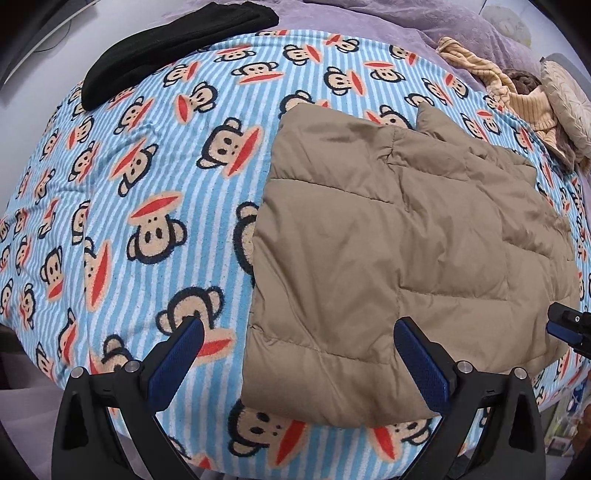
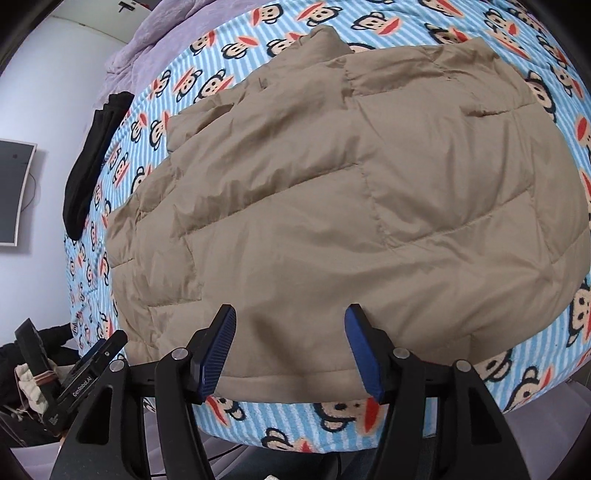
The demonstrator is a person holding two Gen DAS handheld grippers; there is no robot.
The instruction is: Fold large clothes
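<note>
A tan quilted puffer jacket lies folded flat on the blue striped monkey-print blanket. My left gripper hovers open over the jacket's near left corner, one finger above the blanket, the other above the jacket. In the right wrist view the same jacket fills the middle. My right gripper stands open just above the jacket's near hem, with nothing between its blue pads. The right gripper's tip shows at the right edge of the left wrist view, and the left gripper shows at the lower left of the right wrist view.
A folded black garment lies at the blanket's far left corner. A heap of yellow and brown clothes sits at the far right beside a purple quilt. A wall-mounted screen hangs left. The bed's near edge runs below both grippers.
</note>
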